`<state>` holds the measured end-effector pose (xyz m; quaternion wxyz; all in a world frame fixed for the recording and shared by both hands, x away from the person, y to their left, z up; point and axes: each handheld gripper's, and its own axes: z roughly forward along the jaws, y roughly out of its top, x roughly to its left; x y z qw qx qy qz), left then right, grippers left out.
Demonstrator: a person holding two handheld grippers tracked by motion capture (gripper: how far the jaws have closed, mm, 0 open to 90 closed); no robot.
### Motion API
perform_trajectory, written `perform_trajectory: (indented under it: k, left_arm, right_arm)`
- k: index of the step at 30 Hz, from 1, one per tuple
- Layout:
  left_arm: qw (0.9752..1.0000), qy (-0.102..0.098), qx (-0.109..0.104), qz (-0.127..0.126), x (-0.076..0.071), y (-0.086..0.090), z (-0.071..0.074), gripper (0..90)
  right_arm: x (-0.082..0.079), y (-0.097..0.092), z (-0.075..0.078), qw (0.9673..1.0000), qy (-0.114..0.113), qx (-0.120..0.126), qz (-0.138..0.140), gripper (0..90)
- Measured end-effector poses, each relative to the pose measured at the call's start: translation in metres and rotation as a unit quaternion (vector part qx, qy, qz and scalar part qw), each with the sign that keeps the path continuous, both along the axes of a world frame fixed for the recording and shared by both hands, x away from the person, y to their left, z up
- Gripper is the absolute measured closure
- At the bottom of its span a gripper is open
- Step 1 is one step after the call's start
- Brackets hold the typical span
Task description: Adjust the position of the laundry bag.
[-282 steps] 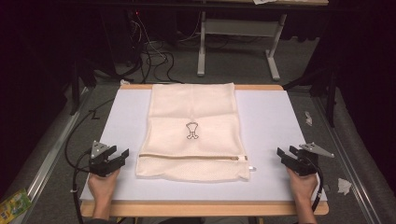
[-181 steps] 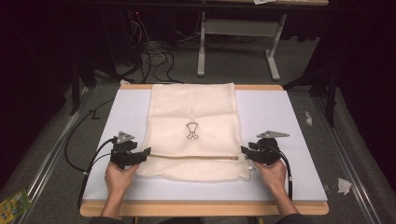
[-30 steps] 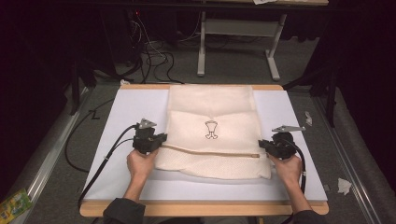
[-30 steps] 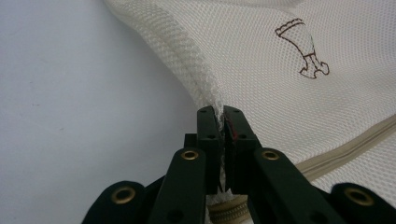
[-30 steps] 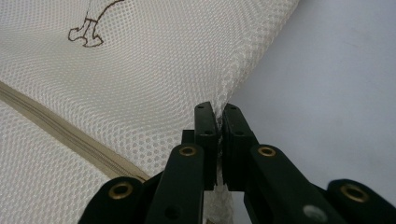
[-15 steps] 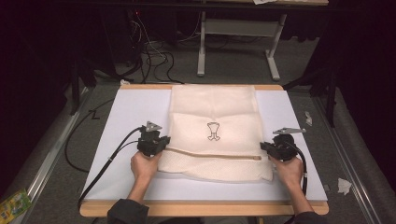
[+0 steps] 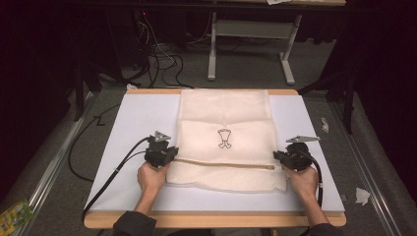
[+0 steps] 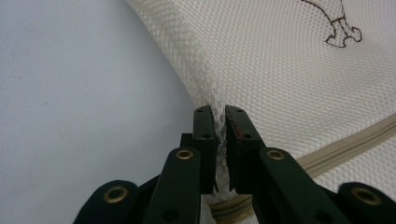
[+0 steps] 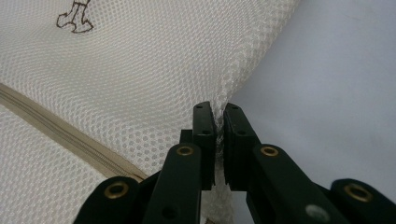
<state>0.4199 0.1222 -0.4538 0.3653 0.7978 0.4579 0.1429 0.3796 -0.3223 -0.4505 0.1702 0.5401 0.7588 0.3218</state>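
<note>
Left gripper (image 7: 169, 153) at the left edge of the cream mesh laundry bag (image 7: 226, 142), jaws narrow, mesh still pinched between them though just easing apart. Bag flat on the white table mat (image 7: 123, 128), folded, zipper (image 7: 221, 163) across its near part, small printed emblem (image 7: 224, 138) above that zipper. Right gripper (image 7: 278, 156) at the bag's right edge, jaws narrow, mesh fold pinched between them.

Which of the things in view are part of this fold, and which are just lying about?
In the job:
- mesh laundry bag
- left gripper, pinching the bag's edge
- right gripper, pinching the opposite edge
- white table mat

Lying about:
- paper scraps on the floor
- green packet
- floor cables
</note>
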Motion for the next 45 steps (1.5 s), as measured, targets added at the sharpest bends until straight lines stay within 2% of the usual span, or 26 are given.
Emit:
perform_trajectory:
  k: [4,8,13,15,16,18,19,20,24,26,28,31,34,35,36,41,42,45]
  left_arm:
    - [0.9999,-0.005,0.012,-0.001,0.000,-0.001,-0.003,82.2]
    - [0.9999,-0.001,0.016,0.000,0.000,-0.003,-0.005,80.5]
    - [0.9997,-0.006,0.025,-0.001,-0.001,-0.004,-0.008,74.9]
    - [0.9995,-0.008,0.030,-0.001,-0.001,-0.004,-0.009,73.2]
    - [0.9994,-0.011,0.033,-0.001,-0.002,-0.005,-0.009,68.4]
    - [0.9992,-0.017,0.035,0.000,-0.003,-0.006,-0.010,62.1]
    - [0.9992,-0.017,0.035,0.000,-0.003,-0.006,-0.010,59.2]
    - [0.9992,-0.020,0.034,0.001,-0.005,-0.007,-0.009,56.5]
    - [0.9988,-0.033,0.037,-0.001,-0.008,-0.006,-0.007,50.9]
    - [0.9987,-0.038,0.033,-0.003,-0.010,-0.006,-0.005,49.3]
    - [0.9989,-0.045,0.015,0.001,-0.014,-0.002,-0.004,48.2]
    - [0.9987,-0.049,0.014,-0.001,-0.018,0.000,-0.003,48.0]
    - [0.9976,-0.066,0.018,-0.012,-0.033,0.002,0.001,47.9]
    - [0.9976,-0.066,0.018,-0.012,-0.033,0.002,0.001,47.7]
    - [0.9971,-0.070,0.021,-0.020,-0.039,0.000,0.002,47.6]
    - [0.9965,-0.075,0.008,-0.036,-0.052,-0.007,0.000,46.8]
    - [0.9965,-0.075,0.008,-0.036,-0.052,-0.007,0.000,46.5]
    - [0.9967,-0.067,0.002,-0.047,-0.060,-0.015,-0.005,46.1]
  right_arm:
    - [0.000,0.000,-0.003,1.0000,0.001,-0.004,-0.001,85.1]
    - [0.001,0.001,-0.006,1.0000,0.005,-0.006,-0.004,83.2]
    - [0.001,0.001,-0.010,0.9999,0.006,-0.010,-0.008,78.1]
    - [0.001,0.001,-0.010,0.9999,0.005,-0.012,-0.009,73.4]
    - [0.001,0.000,-0.011,0.9999,0.005,-0.009,-0.011,67.9]
    - [0.001,-0.001,-0.011,0.9998,0.006,-0.008,-0.018,62.2]
    - [0.001,-0.001,-0.011,0.9998,0.006,-0.008,-0.018,62.2]
    - [0.000,-0.003,-0.011,0.9997,0.000,-0.005,-0.023,57.4]
    - [-0.003,-0.005,-0.010,0.9994,-0.009,0.001,-0.034,52.0]
    - [-0.004,-0.007,-0.009,0.9992,-0.012,0.007,-0.038,50.5]
    - [-0.006,-0.008,-0.007,0.9990,-0.019,0.010,-0.039,49.9]
    - [-0.008,-0.008,-0.006,0.9988,-0.027,0.011,-0.038,49.2]
    - [-0.012,-0.010,-0.004,0.9980,-0.044,0.016,-0.042,46.7]
    - [-0.013,-0.011,-0.004,0.9977,-0.047,0.020,-0.045,46.5]
    - [-0.015,-0.012,-0.004,0.9975,-0.049,0.022,-0.045,46.5]
    - [-0.023,-0.016,-0.006,0.9971,-0.057,0.030,-0.041,46.5]
    - [-0.025,-0.016,-0.006,0.9967,-0.054,0.039,-0.046,46.6]
    - [-0.032,-0.017,-0.007,0.9961,-0.059,0.049,-0.045,47.5]
